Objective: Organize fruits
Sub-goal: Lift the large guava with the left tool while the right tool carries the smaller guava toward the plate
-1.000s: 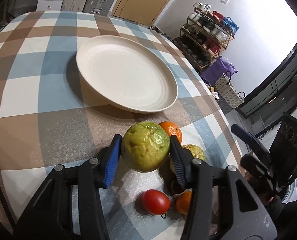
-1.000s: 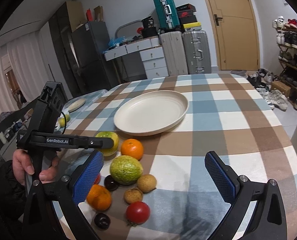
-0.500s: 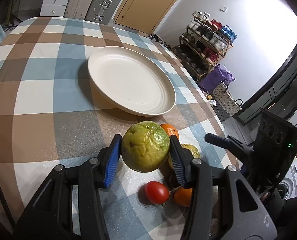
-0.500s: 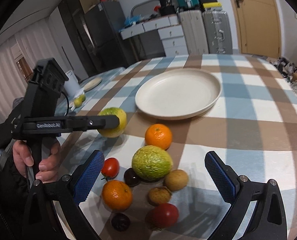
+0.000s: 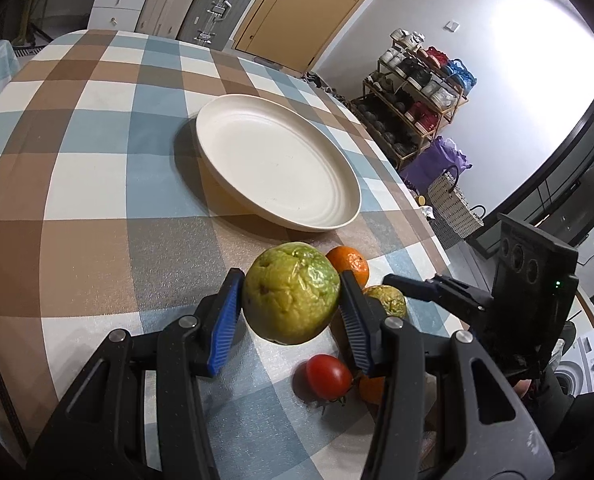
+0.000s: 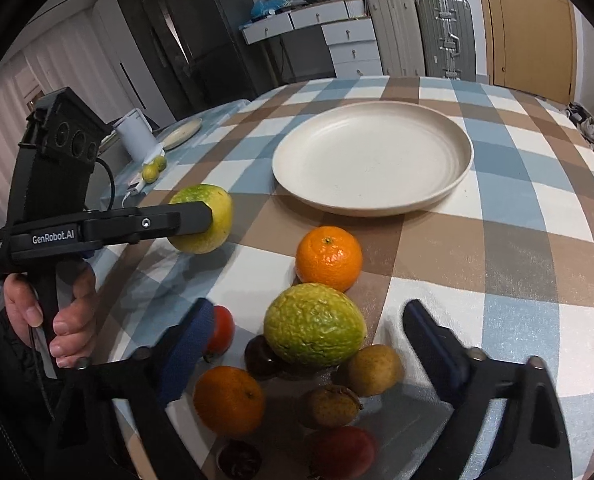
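Right gripper (image 6: 305, 344) has dropped nearer, jaws closing around bumpy green fruit (image 6: 314, 325), not touching; left gripper (image 5: 291, 306) grasps wrinkled yellow-green fruit (image 5: 291, 292) short of round cream plate (image 5: 275, 164).

Left gripper (image 5: 291, 306) clamps green citrus (image 5: 291, 292) — plate (image 5: 337, 216) beyond.

Checked cloth on the surface (image 6: 497, 240): blue, brown, white. Round plate (image 6: 373, 160): cream. Bumpy citrus fruit (image 6: 313, 324): green-yellow. Round mandarin (image 6: 329, 258): orange.
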### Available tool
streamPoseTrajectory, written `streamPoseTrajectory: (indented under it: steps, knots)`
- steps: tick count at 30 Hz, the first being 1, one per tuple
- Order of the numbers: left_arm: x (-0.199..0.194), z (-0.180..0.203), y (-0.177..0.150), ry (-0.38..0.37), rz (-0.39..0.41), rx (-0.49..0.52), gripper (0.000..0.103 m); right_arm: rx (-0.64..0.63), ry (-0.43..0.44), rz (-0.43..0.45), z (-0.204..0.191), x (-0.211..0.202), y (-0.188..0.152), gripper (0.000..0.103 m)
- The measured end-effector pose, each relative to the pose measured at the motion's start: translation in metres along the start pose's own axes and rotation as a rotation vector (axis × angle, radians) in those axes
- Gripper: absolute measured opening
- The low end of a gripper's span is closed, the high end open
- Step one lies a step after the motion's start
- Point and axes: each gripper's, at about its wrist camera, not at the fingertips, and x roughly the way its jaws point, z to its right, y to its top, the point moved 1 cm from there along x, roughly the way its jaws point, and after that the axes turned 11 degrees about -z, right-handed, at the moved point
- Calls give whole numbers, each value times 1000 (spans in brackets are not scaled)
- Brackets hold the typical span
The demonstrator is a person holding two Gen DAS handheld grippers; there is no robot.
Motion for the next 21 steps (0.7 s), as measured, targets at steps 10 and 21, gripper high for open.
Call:
streamPoseTrajectory:
  steps: [10,21]
  knots:
    - [2,-2,0,-3,0,-4,45,20,-15,-25,6,6,-1,53]
    - [2,1,4,7,4,2,45,23,68,54,5,-10,-6,52]
